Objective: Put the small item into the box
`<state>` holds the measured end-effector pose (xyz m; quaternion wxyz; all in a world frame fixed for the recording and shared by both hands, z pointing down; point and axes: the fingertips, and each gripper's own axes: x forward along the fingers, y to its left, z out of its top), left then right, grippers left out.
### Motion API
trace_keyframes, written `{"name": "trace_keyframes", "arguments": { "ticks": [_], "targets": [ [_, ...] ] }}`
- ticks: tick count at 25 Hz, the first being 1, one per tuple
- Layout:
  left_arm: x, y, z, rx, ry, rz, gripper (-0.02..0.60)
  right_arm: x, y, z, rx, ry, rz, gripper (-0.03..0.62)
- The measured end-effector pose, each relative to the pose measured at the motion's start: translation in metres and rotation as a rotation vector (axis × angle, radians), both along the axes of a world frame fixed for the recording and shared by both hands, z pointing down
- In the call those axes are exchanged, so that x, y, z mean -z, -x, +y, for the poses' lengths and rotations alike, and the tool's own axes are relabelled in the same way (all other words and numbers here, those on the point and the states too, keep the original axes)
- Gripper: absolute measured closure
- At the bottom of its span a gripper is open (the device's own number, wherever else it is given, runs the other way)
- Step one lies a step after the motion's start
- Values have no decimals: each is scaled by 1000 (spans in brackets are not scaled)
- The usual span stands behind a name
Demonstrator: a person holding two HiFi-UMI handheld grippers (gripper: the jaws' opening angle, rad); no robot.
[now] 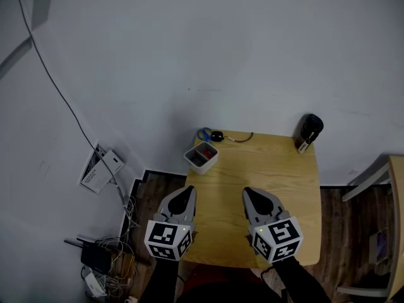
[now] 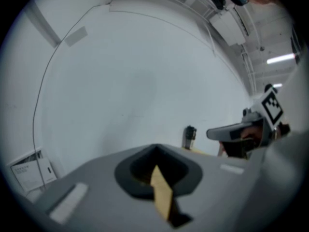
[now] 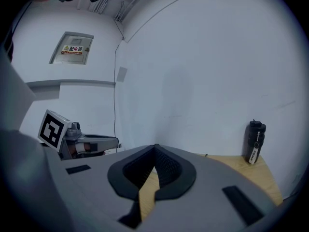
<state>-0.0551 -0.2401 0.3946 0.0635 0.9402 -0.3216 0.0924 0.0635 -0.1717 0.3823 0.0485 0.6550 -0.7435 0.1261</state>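
Note:
A small white box (image 1: 201,158) with something red inside stands at the far left corner of the wooden table (image 1: 278,175). Just behind it lie blue-handled scissors (image 1: 204,134) and a small black item (image 1: 217,136) with a thin cord. My left gripper (image 1: 189,190) hovers over the table's near left edge, jaws shut and holding nothing. To its right, my right gripper (image 1: 247,192) is over the near middle, also shut and holding nothing. In the left gripper view the jaws (image 2: 155,149) meet at the tip, and they do so too in the right gripper view (image 3: 155,148).
A black bottle (image 1: 310,132) (image 3: 254,142) (image 2: 189,137) stands at the table's far right corner. A white wall rises behind the table. Cables and a black device (image 1: 96,257) lie on the floor at the left. A pale chair (image 1: 379,182) stands at the right.

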Motion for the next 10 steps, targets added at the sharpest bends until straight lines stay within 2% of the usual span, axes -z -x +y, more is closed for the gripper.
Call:
{"name": "trace_keyframes", "arguments": {
  "ticks": [10],
  "targets": [
    [0,-3,42,32,-5,-7,580,-1,-8,40,29,-7,-14,586]
  ]
}}
